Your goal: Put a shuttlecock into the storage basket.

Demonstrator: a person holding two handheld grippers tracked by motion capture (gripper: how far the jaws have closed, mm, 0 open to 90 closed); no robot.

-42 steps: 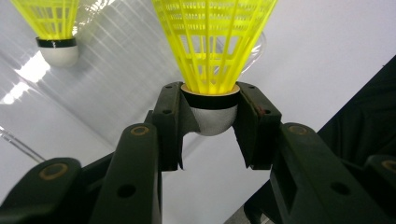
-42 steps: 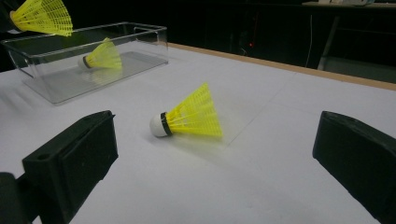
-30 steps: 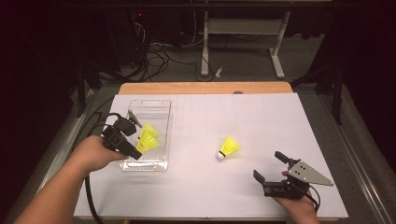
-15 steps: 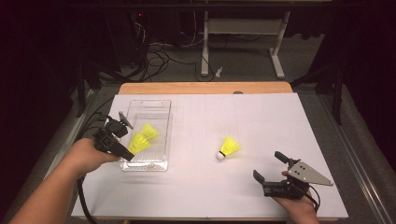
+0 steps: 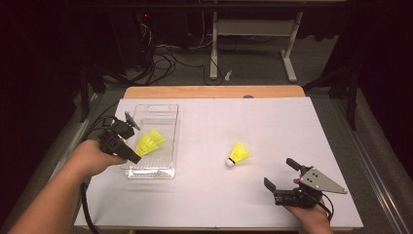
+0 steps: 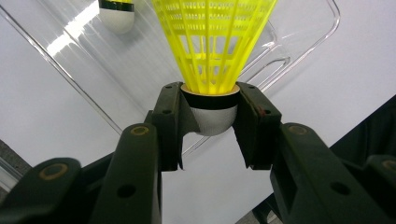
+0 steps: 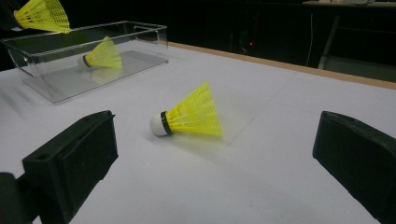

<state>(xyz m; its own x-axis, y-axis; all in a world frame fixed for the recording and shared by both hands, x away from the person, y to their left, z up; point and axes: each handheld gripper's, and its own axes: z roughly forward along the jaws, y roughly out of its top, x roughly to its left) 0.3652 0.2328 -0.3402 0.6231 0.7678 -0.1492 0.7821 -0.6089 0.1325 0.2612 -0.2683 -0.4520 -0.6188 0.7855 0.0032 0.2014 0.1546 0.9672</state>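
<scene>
My left gripper point(image 5: 134, 155) point(image 6: 210, 109) is shut on the white cork of a yellow shuttlecock point(image 5: 143, 146) point(image 6: 212, 51), held above the near left end of a clear plastic box point(image 5: 168, 146) point(image 7: 56, 84). The held shuttlecock point(image 7: 42, 14) rides above the box rim. A second shuttlecock point(image 5: 157, 136) point(image 7: 100, 56) lies on the box floor; its cork point(image 6: 116, 16) shows below my jaws. A third shuttlecock point(image 5: 238, 153) point(image 7: 189, 116) lies on its side on the white table. My right gripper point(image 5: 278, 171) point(image 7: 217, 140) stands open just short of it, jaws wide apart, touching nothing.
The white table sheet point(image 5: 272, 122) ends in a wooden strip point(image 5: 214, 91) at the far edge. Beyond it are a dark floor, cables point(image 5: 160, 53) and a white desk frame point(image 5: 253, 29). A black cable point(image 5: 85, 209) trails from my left gripper off the near left edge.
My left gripper has drawn slightly to the left and back with the shuttlecock still in its jaws. The right gripper and the shuttlecock on the table have not moved.
</scene>
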